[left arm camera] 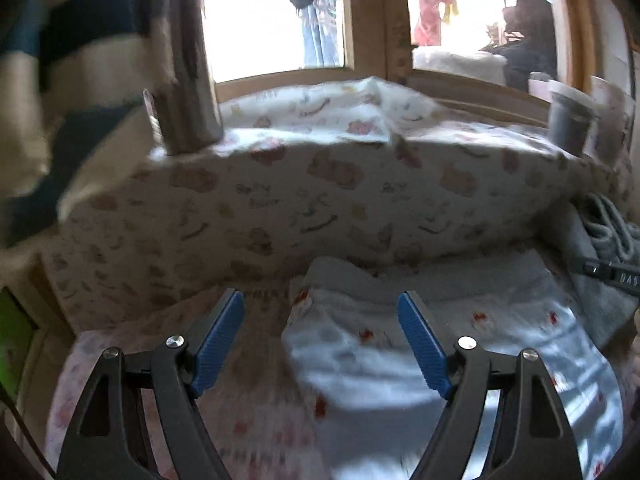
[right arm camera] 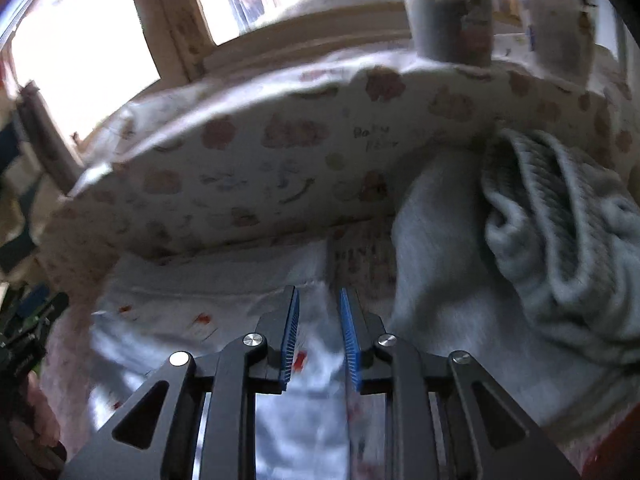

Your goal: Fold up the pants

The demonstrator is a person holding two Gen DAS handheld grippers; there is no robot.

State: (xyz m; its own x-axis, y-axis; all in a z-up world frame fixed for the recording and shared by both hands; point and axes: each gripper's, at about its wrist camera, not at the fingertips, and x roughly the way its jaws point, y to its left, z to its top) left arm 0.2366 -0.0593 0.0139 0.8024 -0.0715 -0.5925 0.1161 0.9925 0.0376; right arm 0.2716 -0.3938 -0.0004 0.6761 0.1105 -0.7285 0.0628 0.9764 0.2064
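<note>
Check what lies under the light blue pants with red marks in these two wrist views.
The light blue pants lie on a pink-printed sheet, which shows beside their edge. A grey garment lies alongside. Whatever is directly beneath the pants is covered by the fabric.

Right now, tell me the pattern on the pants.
Pale white-blue pants dotted with small red motifs; clearest in the left wrist view.

home bedroom | printed bedding [left arm camera: 280, 208] | wooden window frame [left arm camera: 368, 20]
</note>
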